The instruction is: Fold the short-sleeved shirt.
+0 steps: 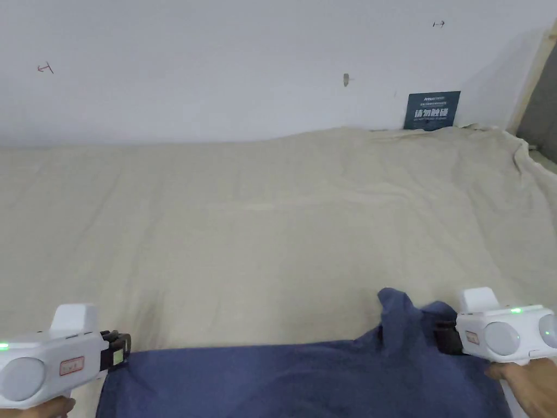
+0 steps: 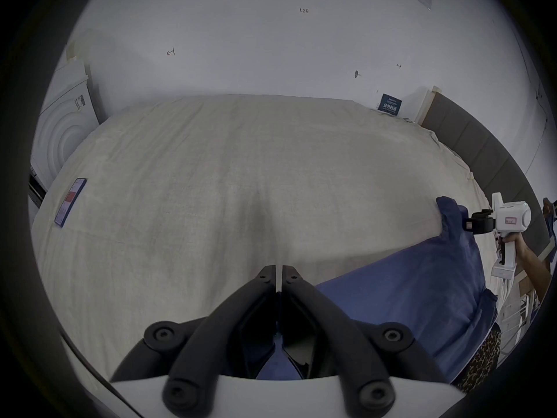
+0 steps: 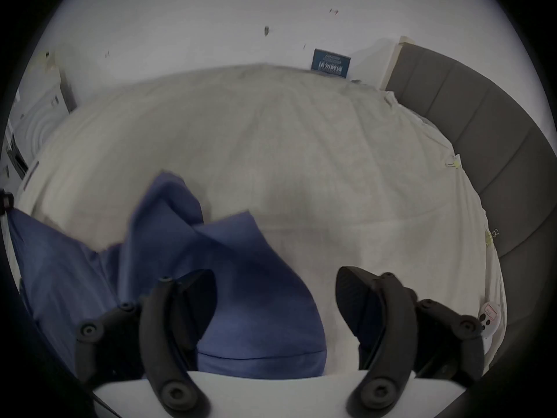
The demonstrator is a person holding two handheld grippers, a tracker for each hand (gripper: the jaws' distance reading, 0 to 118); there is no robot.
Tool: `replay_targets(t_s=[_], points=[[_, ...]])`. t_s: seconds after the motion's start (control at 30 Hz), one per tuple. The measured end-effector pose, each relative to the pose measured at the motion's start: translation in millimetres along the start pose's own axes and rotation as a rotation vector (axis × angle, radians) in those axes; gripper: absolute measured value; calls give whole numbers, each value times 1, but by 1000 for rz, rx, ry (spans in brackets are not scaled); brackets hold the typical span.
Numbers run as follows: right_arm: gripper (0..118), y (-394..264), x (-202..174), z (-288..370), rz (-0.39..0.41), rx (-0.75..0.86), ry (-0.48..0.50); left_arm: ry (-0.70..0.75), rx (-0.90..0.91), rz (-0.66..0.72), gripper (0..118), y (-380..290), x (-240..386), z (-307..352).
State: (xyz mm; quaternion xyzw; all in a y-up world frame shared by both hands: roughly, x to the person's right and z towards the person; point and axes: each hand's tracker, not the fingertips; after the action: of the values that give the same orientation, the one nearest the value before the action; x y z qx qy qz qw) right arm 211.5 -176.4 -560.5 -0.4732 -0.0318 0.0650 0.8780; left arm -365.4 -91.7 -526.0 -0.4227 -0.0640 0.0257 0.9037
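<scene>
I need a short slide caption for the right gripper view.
Open right gripper poised over a bunched blue shirt on a beige bed sheet.

I see the shirt as soft matt blue cloth; the sheet under it is coarse, creased beige fabric. Toward my three o'clock, the headboard looks padded, matt grey.

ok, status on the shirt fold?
Left claw shut on shirt edge. Right claw open, shirt lying between its jaws. Shirt at near edge of bed, right corner bunched up. Phone far left, not in the way.
</scene>
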Motion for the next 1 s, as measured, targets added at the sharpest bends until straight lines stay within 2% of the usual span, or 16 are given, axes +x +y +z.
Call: replay_targets(t_s=[0.03, 0.07, 0.1, 0.13, 0.17, 0.27, 0.33, 0.6, 1.0], points=[[40, -3, -2, -1, 5, -38, 13, 1, -1, 6, 0, -1, -1, 0], [40, -7, -2, -1, -26, -30, 65, 4, -4, 13, 0, -3, -1, 0], [23, -8, -2, 2, -70, -2, 111, 3, -7, 19, 0, -4, -5, -3], [6, -8, -3, 6, -103, 3, 98, 3, -11, 27, 0, -5, -6, -3], [4, -9, -11, 18, -85, 4, 74, 2, -14, 32, 0, -7, -7, -3], [4, -12, -13, 35, -57, 39, 65, 11, -20, 36, 0, -10, -10, -2], [4, -15, -5, 47, -67, 71, 73, 12, -14, 45, 0, -12, -12, 1], [4, -44, 15, 152, -103, 194, 209, 31, 6, 67, 0, -26, -14, 30], [4, -137, 32, 265, -116, 300, 267, 13, 58, 67, 0, -84, -13, 127]])
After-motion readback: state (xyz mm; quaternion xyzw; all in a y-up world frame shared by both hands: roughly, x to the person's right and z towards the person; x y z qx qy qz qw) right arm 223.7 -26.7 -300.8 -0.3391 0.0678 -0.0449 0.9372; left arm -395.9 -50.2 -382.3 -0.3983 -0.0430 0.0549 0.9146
